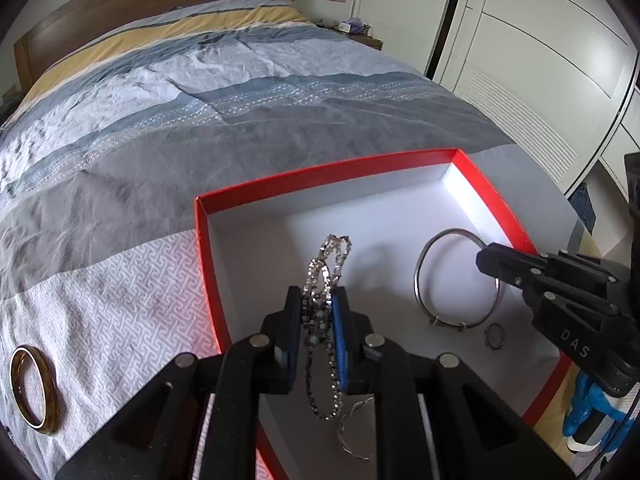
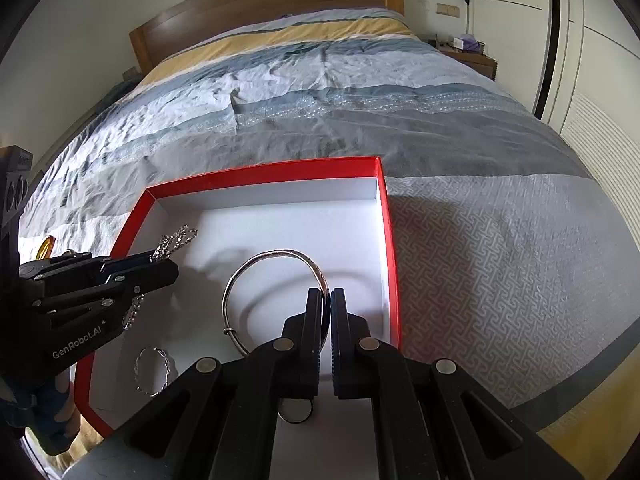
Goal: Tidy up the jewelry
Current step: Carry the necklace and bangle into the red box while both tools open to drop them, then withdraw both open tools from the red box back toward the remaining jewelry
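A red box (image 1: 320,172) with a white inside lies on the bed. My left gripper (image 1: 317,292) hovers over its left part, shut on a silver chain necklace (image 1: 334,248) that loops above the pads and dangles below them. My right gripper (image 2: 329,294) is shut on the rim of a silver bangle (image 2: 280,253), low over the box floor on the right. In the left wrist view the right gripper (image 1: 482,256) pinches the silver bangle (image 1: 417,280) at its far edge. A small ring (image 1: 495,336) and a thin twisted bracelet (image 2: 152,372) lie on the box floor.
A gold bangle (image 1: 34,388) rests on the patterned bedspread left of the box. The bed (image 2: 480,240) stretches away to a wooden headboard (image 2: 260,4). White wardrobe doors (image 1: 540,60) stand along the right. A bedside table (image 2: 468,56) sits at the far corner.
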`<state>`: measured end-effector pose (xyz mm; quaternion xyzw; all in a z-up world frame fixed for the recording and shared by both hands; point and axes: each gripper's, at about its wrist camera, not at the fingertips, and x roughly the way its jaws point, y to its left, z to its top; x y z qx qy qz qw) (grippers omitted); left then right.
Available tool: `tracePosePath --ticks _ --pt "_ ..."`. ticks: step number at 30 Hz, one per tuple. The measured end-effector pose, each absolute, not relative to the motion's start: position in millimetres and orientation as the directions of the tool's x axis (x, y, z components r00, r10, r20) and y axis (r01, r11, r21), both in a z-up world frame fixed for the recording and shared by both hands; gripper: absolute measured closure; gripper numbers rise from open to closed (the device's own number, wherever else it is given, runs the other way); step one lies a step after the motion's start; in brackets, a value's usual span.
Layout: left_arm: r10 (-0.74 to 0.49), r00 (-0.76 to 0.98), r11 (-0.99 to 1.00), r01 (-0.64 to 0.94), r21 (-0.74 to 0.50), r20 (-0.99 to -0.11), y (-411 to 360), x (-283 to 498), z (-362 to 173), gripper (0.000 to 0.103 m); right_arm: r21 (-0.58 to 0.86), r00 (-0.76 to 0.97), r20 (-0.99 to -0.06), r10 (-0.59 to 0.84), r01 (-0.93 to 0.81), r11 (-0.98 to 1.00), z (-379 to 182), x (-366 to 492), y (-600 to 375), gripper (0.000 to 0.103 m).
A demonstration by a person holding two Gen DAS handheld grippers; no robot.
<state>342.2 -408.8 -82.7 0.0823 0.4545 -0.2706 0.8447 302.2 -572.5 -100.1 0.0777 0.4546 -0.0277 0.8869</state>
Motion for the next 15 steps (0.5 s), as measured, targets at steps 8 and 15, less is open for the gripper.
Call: tracePosePath --ticks 8,15 --pt "-0.411 0.422 0.832 0.535 -0.144 -0.808 -404.5 341.3 -77.7 0.086 0.101 0.575 -0.818 0.009 0.129 0.986 -97.5 297.9 -570.8 0.096" --pt "-0.433 0.427 0.823 0.546 -0.155 -0.794 -396.3 329.1 -59.6 0.073 0.116 0.602 -0.799 -0.002 0.158 0.981 -76.3 279.0 -573.5 0.087"
